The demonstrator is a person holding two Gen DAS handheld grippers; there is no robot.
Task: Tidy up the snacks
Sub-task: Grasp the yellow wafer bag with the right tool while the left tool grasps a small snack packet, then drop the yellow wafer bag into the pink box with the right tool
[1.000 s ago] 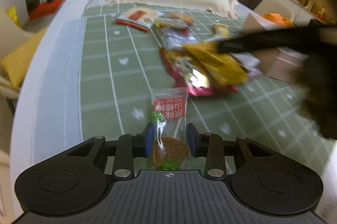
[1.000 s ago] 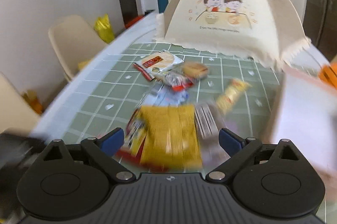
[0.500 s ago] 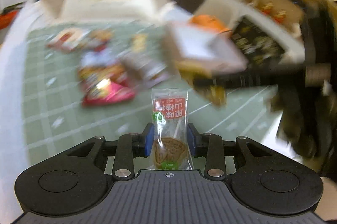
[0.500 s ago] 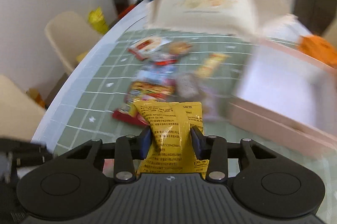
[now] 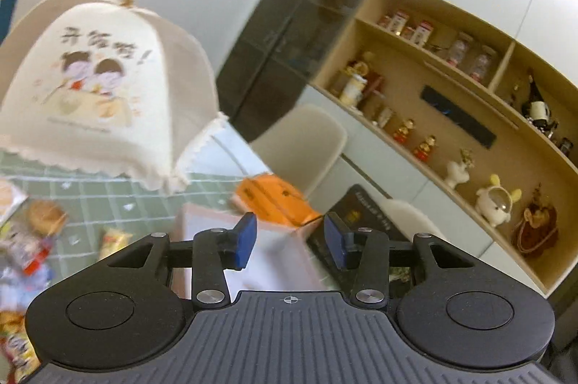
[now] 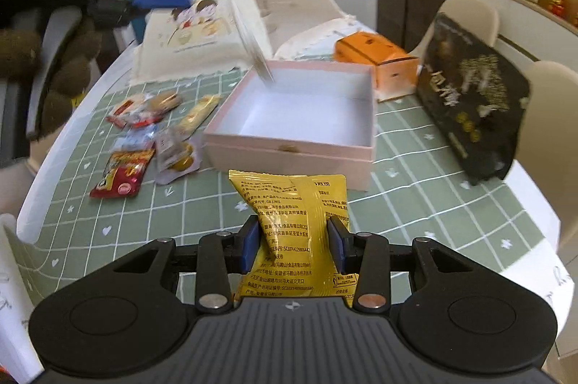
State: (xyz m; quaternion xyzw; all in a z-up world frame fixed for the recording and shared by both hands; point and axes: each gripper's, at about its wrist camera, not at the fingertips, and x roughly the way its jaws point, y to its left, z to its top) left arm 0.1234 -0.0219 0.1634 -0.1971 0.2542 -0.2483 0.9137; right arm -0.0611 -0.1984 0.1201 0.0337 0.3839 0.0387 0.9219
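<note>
Right then, my right gripper [image 6: 293, 245] was clamped on the yellow snack packet [image 6: 294, 232], its long axis running straight forward along the fingers, with the top edge flaring out ahead of the blue pads [image 6: 249, 245]. What mattered for the drop was that the open pink box [image 6: 300, 116] sat directly ahead of that gripper and just past the packet's far edge, its near wall facing me and its white floor bare as far as I could see. I judged the right hand much better placed for the box than the left. My left gripper [image 5: 289, 239] was spread apart with nothing between its pads, tilted up toward the wall shelves [image 5: 451, 102]. Other loose snacks [image 6: 144, 138] lay ahead and to the left of the right gripper, beside the box.
</note>
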